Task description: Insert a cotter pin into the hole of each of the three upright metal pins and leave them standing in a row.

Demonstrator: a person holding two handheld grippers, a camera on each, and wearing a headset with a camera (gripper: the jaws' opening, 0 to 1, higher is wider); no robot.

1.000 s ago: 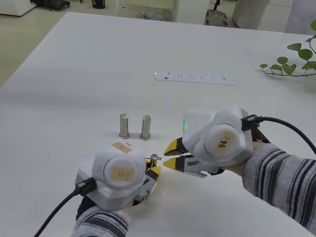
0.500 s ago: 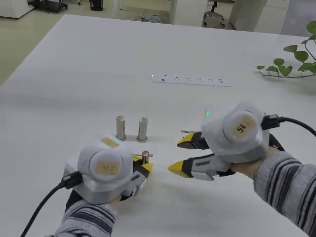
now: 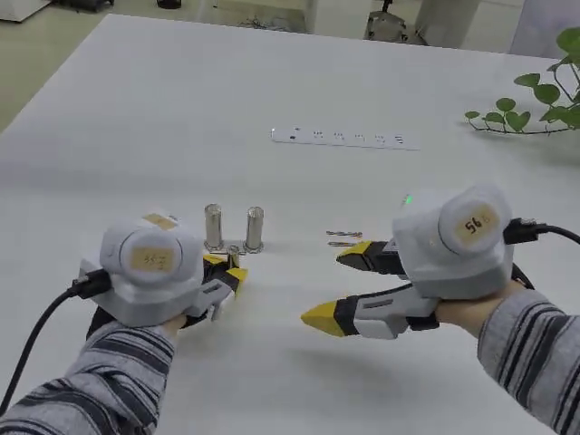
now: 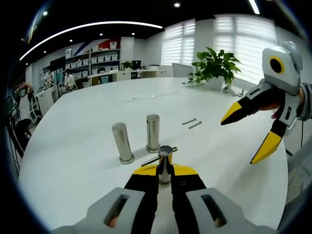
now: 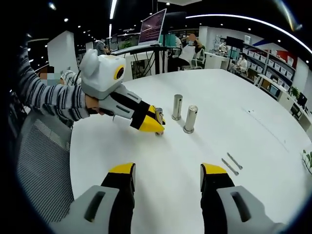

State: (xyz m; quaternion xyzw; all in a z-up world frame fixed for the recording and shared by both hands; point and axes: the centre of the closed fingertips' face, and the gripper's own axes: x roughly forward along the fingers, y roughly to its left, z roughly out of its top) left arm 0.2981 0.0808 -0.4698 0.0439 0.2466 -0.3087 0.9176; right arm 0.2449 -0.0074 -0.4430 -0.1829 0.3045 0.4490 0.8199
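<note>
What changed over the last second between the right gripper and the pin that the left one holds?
The right gripper backed away from the held metal pin and opened its jaws wide, leaving a cotter pin through the pin's hole. The left gripper, shut on that pin, carried it closer to the two standing pins. Those two and the two loose cotter pins on the table stayed where they were.
</note>
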